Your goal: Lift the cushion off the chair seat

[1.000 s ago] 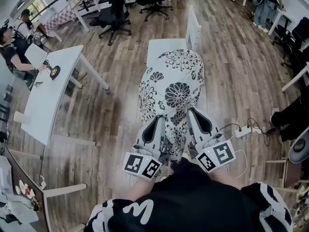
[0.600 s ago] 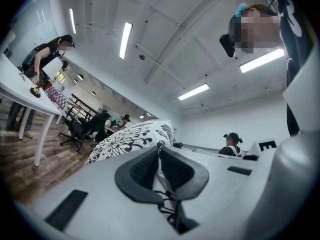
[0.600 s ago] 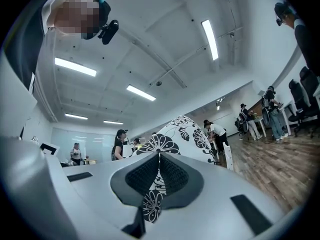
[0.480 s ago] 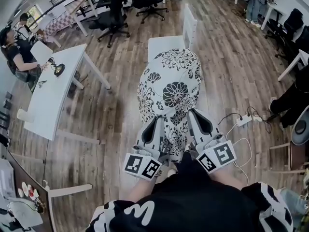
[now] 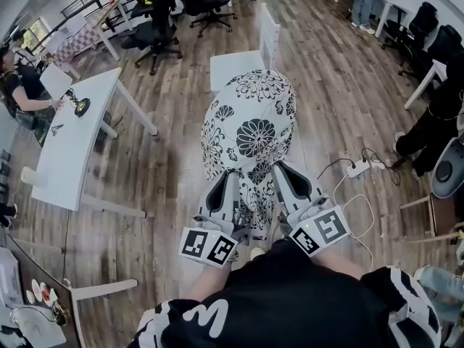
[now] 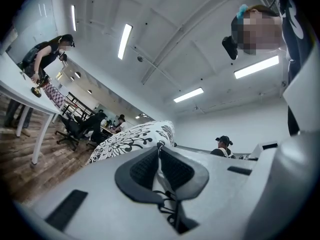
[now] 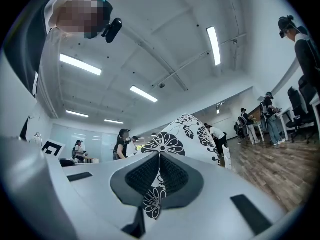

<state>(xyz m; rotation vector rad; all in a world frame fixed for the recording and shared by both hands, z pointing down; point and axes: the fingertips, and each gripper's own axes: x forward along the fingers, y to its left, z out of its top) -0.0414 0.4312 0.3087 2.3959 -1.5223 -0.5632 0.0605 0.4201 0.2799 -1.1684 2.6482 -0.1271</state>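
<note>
- Head view first: the cushion (image 5: 250, 133), white with black flowers, stretches from the person's front out toward the white chair (image 5: 235, 65). Its far end overlaps the near part of the chair seat, and contact with the seat can't be made out from up here.
- On the cushion's near edge, the left gripper (image 5: 228, 185) sits on the chair's table side. The left gripper view shows its jaws pressed tight with a thin fold of the printed fabric pinched between them.
- Just beside it, the right gripper (image 5: 283, 176) has the same edge on the chair's power-strip side. In the right gripper view the jaws are clamped on the fabric, and one printed flower pokes out below the pads.
- Both gripper views have the cushion bulging up ahead of the jaws.
- The backrest (image 5: 270, 31) stands at the chair's far side, clear of the cushion.
- A long white table (image 5: 72, 140) stands well left of the chair on the wooden floor (image 5: 181, 172).
- A power strip (image 5: 357, 168) lies on the floor to the chair's right.
</note>
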